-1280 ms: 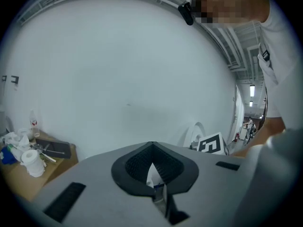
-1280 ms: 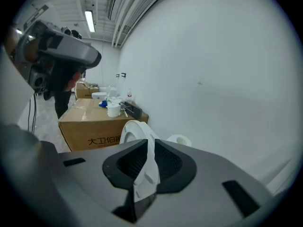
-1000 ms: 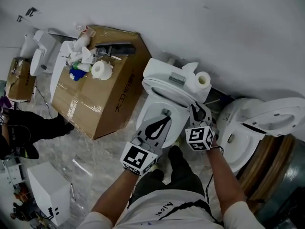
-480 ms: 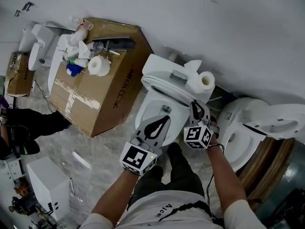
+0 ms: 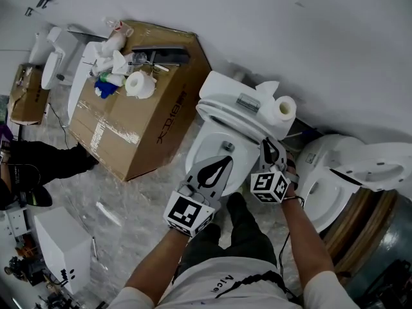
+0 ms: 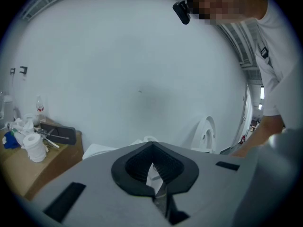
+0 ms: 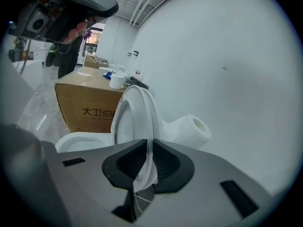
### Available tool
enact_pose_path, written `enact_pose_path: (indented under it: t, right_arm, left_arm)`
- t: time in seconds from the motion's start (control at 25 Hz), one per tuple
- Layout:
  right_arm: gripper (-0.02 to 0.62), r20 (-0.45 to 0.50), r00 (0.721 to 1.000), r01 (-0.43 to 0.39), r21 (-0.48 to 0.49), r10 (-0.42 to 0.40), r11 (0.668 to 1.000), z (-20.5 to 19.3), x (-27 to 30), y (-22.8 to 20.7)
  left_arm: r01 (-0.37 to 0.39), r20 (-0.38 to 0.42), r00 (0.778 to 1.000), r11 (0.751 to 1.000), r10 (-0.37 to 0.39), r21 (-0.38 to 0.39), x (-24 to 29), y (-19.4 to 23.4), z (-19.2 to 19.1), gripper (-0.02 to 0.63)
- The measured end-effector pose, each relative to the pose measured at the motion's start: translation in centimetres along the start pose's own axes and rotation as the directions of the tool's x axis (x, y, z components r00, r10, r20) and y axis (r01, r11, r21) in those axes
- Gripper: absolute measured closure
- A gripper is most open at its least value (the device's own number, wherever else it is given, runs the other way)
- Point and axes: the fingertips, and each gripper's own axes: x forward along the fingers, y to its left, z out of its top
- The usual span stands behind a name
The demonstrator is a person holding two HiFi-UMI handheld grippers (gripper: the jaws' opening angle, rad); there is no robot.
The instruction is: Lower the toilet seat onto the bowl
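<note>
A white toilet (image 5: 215, 148) stands against the wall, its seat (image 7: 135, 109) raised upright over the bowl (image 7: 80, 139). My right gripper (image 7: 147, 144) has the seat's thin rim between its ribbed pads, and its jaws are closing on it. In the head view that right gripper (image 5: 264, 143) sits at the bowl's right side, just below the tank (image 5: 237, 99). My left gripper (image 5: 225, 161) hovers over the front of the bowl with its tips together and nothing held. From the left gripper (image 6: 151, 148) view I see only wall and the tank top.
A toilet roll (image 5: 284, 109) lies on the tank. A large cardboard box (image 5: 138, 118) with a paper roll and clutter stands left of the toilet. Another toilet (image 5: 347, 166) stands close on the right. My legs are right in front of the bowl.
The head view has shifted slightly. Both grippers keep their places at the toilet, the right one still at the seat's rim.
</note>
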Motion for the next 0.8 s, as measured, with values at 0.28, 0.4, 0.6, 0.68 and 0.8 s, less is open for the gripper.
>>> enact_pose_path:
  t: [0.28,0.4,0.6,0.68,0.8]
  right_arm:
    - [0.548,0.017,0.999,-0.04,-0.011,0.04,0.999,0.1,-2.6,3.6]
    - [0.548,0.016,0.996,-0.082,-0.037,0.082,0.996,-0.1,-3.7,5.7]
    - [0.546,-0.011,0.988,-0.154,-0.127,0.154,0.98,-0.4,-4.7,8.9]
    - [0.547,-0.012,0.987,-0.159,-0.176,0.159,0.971,0.1,-4.7,9.9]
    - [0.548,-0.008,0.984,-0.175,-0.211,0.177,0.962,0.9,-5.2,12.1]
  left_arm:
    - [-0.007,0.017,1.0,1.0,0.007,-0.003,-2.3,-0.2,-0.9,0.597]
    - [-0.007,0.021,1.0,1.0,0.007,-0.005,-3.8,-0.3,-1.4,0.597]
    - [-0.019,0.032,0.999,1.0,0.019,-0.015,-6.4,-0.2,-2.6,0.597]
    - [-0.024,0.036,0.999,1.0,0.024,-0.021,-7.5,-0.2,-3.0,0.597]
    - [-0.037,0.04,0.998,0.999,0.038,-0.029,-9.3,0.1,-3.5,0.597]
